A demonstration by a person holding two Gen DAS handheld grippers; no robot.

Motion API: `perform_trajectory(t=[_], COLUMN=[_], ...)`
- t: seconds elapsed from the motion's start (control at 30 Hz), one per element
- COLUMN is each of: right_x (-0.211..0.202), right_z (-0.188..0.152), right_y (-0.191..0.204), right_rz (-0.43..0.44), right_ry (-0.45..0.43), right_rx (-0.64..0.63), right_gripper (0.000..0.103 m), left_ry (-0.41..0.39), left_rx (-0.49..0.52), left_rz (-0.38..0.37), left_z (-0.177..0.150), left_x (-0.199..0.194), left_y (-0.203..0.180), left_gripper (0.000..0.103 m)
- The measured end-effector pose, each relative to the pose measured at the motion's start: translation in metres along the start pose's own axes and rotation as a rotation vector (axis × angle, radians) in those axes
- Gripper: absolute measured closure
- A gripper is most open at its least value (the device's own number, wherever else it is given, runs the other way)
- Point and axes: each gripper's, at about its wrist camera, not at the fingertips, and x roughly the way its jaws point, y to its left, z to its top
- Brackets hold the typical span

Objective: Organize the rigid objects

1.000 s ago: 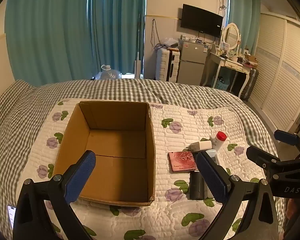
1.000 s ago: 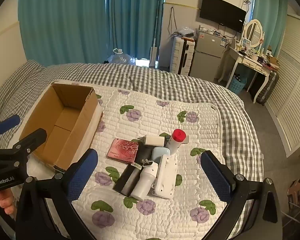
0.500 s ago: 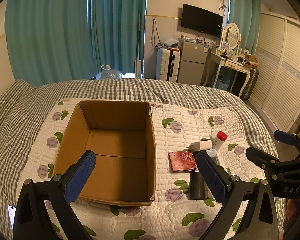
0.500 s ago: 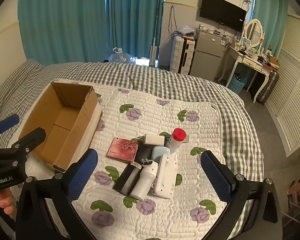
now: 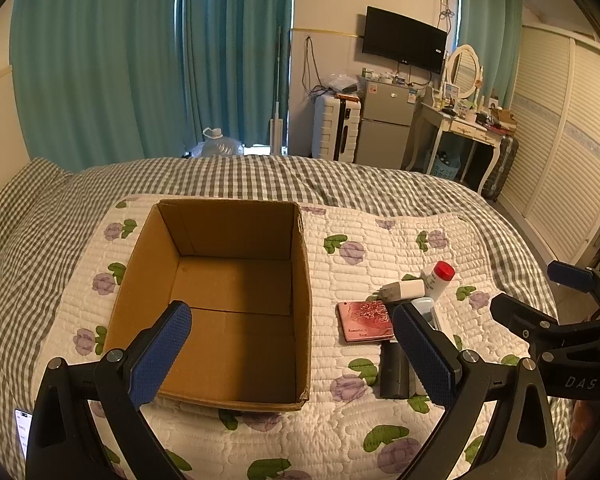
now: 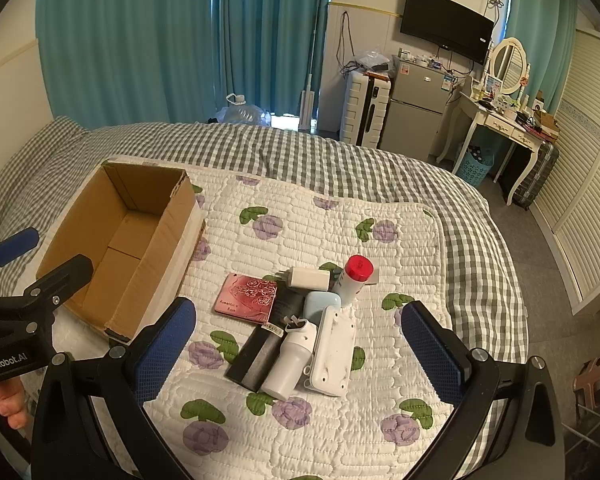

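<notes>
Empty cardboard box [image 5: 224, 304] below gaping left tongs [image 5: 292, 354], cluttered objects [image 6: 300, 328] mid-bed between spread, empty right tongs [image 6: 298, 346], nothing moved since earlier.

"DAS" on right gripper [image 5: 572, 308]; "GenRobot.AI" on left gripper [image 6: 40, 256]

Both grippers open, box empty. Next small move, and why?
Probably lower the right gripper onto the white bottle, nearest it atop the pile. The cardboard box holds nothing yet, and the left gripper hangs over it, away from the items.
</notes>
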Motion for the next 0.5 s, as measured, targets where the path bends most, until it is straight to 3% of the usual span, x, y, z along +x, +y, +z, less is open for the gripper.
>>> perform_trajectory(t=[0.5], right_x=[-0.0001], right_z=[0.0013], right_y=[0.0009], right_rz=[-0.001], right_ry=[0.002], right_rx=[0.000], right_gripper=[0.000], left_ry=[0.002], left_rx=[0.000], left_rz=[-0.001], left_z=[0.0004], left_x=[0.0000], left_y=[0.0010], left_gripper=[0.000])
